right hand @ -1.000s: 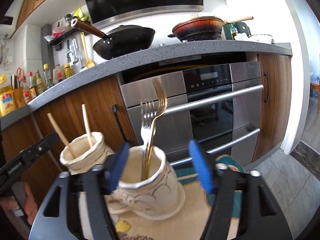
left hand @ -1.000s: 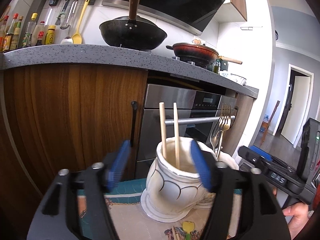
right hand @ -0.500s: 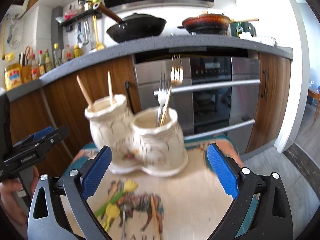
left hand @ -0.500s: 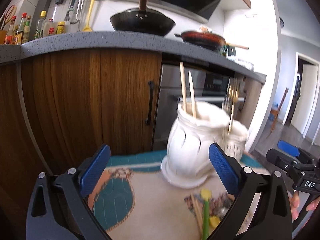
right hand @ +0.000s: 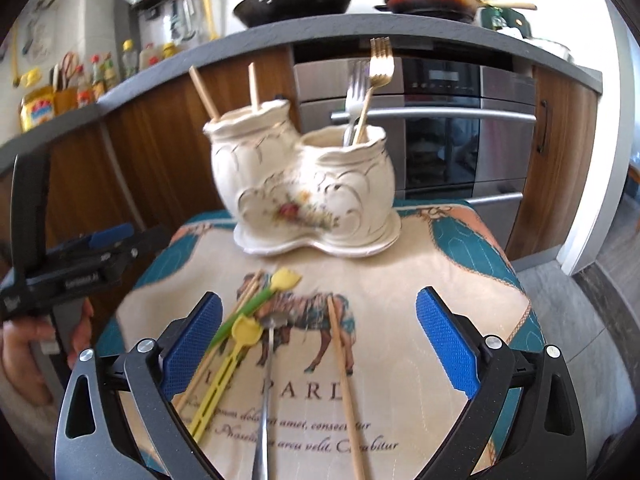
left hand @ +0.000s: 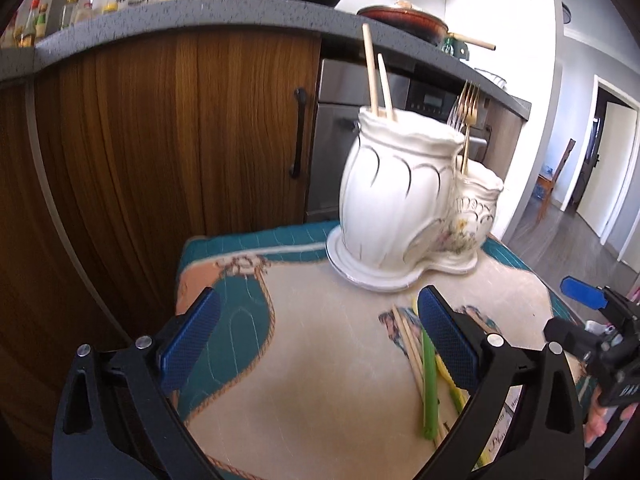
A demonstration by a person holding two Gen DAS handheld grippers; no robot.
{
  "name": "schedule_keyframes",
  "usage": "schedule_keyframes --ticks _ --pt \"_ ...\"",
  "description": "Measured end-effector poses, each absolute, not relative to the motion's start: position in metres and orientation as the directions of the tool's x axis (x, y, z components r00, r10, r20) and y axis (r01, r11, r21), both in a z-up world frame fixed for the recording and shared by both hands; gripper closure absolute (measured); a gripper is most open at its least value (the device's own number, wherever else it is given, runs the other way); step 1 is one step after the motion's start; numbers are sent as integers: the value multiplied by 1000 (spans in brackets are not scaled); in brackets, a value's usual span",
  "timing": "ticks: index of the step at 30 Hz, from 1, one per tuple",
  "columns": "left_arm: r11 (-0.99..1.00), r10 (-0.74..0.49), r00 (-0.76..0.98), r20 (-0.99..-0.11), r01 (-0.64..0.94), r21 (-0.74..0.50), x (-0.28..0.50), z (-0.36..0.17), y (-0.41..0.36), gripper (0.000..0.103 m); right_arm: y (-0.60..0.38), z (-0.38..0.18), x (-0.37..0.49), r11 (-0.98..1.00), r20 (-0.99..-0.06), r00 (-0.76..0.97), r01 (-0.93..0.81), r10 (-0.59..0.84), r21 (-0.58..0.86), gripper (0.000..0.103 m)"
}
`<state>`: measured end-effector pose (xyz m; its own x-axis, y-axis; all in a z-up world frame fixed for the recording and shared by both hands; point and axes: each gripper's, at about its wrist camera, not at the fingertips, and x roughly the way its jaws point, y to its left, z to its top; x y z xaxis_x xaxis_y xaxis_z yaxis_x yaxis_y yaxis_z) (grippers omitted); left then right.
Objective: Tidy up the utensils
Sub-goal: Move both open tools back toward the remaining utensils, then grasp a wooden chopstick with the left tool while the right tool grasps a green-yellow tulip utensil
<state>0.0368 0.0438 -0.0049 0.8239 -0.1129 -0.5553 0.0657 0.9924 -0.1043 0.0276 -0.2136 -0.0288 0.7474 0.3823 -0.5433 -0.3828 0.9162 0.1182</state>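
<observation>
Printed cloth (right hand: 400, 280) under your holder (right hand: 304, 184) is reading "PARL"; both grippers (left hand: 316, 344) (right hand: 320, 340) are gaping wide, gripping nothing.

Each handheld black two-finger gripper, the left gripper (left hand: 316, 338) and the right gripper (right hand: 318, 338), has 2 angular arms with triangular cut-outs, silver screws at the pivots, and textured blue rectangular pads (right hand: 446, 342).

wood cabinets (left hand: 168, 132) — grey countertop (right hand: 360, 28) | steel oven (right hand: 440, 128) | doorway (left hand: 604, 152) — bright daylight
</observation>
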Motion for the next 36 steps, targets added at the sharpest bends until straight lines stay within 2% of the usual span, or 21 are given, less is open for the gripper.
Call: schedule_keyframes --ticks 6,11,16,17,19,21,25,29,30,31,33,36 --pt "996 -89 793 -603 72 -51 39 -20 40 6 -204 -38 26 900 -589 703 -423 399 105 6" --pt "991 -106 791 -603 34 -128 41 -19 55 6 -183 -45 26 877 -610 662 -465 436 122 9" --pt "990 -96 798 -595 17 -138 42 -18 59 6 -158 -49 51 885 -654 634 -449 414 125 42" --pt "990 -96 798 -595 17 -137 42 -18 60 6 -152 -51 59 886 -672 617 -444 409 132 45" --pt "990 -97 798 -594 19 -137 43 -18 61 6 -148 -54 71 886 -691 595 -439 410 148 61" --pt "990 -101 797 -595 22 -138 44 -18 62 6 -144 -59 82 888 -718 562 -425 411 176 68" --pt "988 -113 798 -592 28 -150 43 -17 66 6 -142 -72 97 893 -758 506 -392 411 222 69" --pt "987 -123 797 -591 35 -159 43 -17 68 6 -133 -71 98 894 -765 513 -409 390 182 69" --pt "987 -124 797 -592 36 -159 43 -17 68 6 -132 -71 98 892 -764 514 -417 390 176 73" --pt "987 -125 797 -591 37 -159 43 -16 67 6 -131 -72 96 886 -763 509 -428 399 178 82" --pt "987 -126 799 -588 39 -159 42 -15 67 6 -132 -71 95 882 -761 500 -429 413 196 90" --pt "987 -125 799 -588 39 -157 42 -15 66 6 -145 -74 95 874 -751 481 -406 452 267 92"
